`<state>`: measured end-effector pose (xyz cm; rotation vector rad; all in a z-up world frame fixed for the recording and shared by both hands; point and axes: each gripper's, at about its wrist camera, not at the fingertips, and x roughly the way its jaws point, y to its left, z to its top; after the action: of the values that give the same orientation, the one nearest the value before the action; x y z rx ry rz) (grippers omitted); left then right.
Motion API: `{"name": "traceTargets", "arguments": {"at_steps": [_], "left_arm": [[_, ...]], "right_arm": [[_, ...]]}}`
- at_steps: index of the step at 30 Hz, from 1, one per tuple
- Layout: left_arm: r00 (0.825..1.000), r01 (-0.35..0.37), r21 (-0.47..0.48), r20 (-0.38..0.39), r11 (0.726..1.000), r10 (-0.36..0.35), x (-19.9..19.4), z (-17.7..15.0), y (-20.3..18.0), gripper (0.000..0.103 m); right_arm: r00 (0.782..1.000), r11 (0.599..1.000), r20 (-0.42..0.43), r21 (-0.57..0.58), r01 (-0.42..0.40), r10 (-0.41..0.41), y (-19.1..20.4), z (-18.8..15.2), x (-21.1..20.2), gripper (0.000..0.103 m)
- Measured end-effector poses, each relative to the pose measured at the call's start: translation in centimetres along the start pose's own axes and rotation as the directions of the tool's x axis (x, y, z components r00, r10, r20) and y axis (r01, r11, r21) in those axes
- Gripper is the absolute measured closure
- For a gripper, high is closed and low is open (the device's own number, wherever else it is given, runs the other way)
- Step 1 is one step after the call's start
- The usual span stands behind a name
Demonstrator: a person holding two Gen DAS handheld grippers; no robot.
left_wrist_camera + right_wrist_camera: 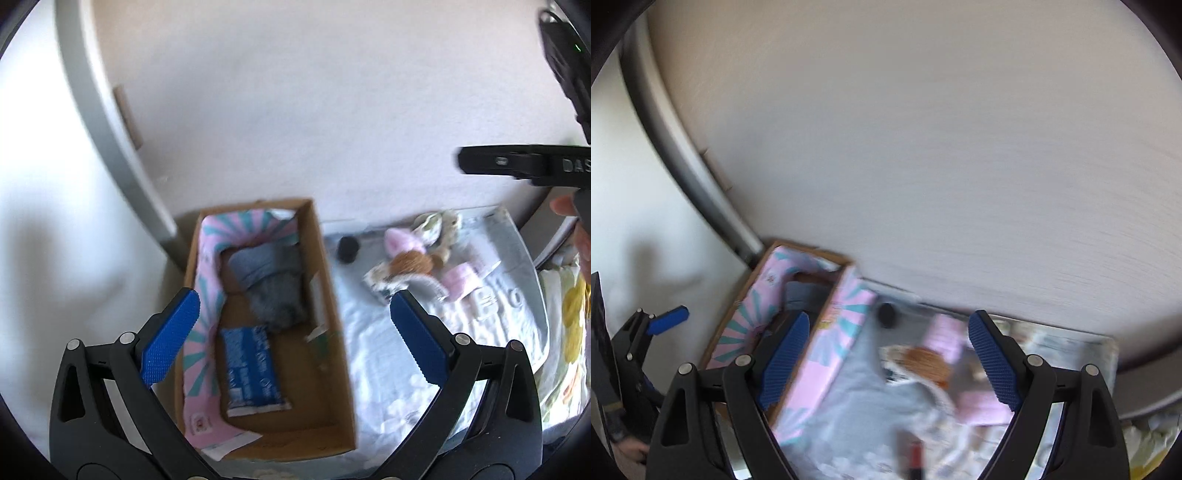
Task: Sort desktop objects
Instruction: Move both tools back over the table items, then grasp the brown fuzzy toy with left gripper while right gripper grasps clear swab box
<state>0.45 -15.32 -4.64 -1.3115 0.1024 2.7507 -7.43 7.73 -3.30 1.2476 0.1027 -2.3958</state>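
Both grippers, left point(295, 325) and right point(890, 358), are hanging spread and empty above the cardboard box point(332, 295), which is already holding a blue packet point(253, 369) and grey cloth point(273, 280), while soft toys point(410, 254), a black cap point(347, 249) and a lipstick point(916, 458) beside it are waiting, so sorting looks part done.

From the right wrist, the toy heap point(923, 362) smears into blur; the red tube point(916, 459) runs off the bottom edge.
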Motion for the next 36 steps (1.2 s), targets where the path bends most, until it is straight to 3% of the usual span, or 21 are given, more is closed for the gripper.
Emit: {"name": "traceTargets", "arguments": {"at_steps": [8, 16, 21, 26, 33, 36], "left_arm": [[1.000, 0.016, 0.130, 0.014, 0.991, -0.018, 0.6, 0.8, -5.8, 0.000], [0.995, 0.087, 0.152, -0.064, 0.984, -0.078, 2.8, -0.2, -12.2, 0.000], [0.989, 0.100, 0.064, -0.119, 0.993, -0.092, 5.8, -0.7, -14.7, 0.000], [0.980, 0.080, -0.101, -0.174, 0.992, -0.097, 10.2, -1.1, -15.8, 0.006], [0.965, -0.024, -0.298, -0.257, 0.954, -0.056, 17.3, -1.1, -17.3, 0.023], [0.955, -0.077, -0.369, -0.295, 0.926, -0.038, 19.7, -1.5, -17.2, 0.034]], "right_arm": [[0.991, 0.989, 0.066, 0.102, 0.106, -0.113, -8.8, -3.5, -6.3, 0.017], [0.986, 0.971, 0.017, 0.179, 0.159, -0.165, -15.1, -8.5, -7.6, 0.017], [0.989, 0.967, -0.044, 0.207, 0.148, -0.142, -17.9, -11.4, -6.0, 0.017], [0.991, 0.982, -0.116, 0.166, 0.091, -0.072, -18.5, -12.8, -2.4, 0.017], [0.981, 0.994, -0.194, 0.106, 0.038, -0.017, -19.0, -13.0, 4.8, 0.017], [0.975, 0.996, -0.220, 0.090, 0.019, 0.001, -19.3, -12.7, 7.6, 0.017]]}}
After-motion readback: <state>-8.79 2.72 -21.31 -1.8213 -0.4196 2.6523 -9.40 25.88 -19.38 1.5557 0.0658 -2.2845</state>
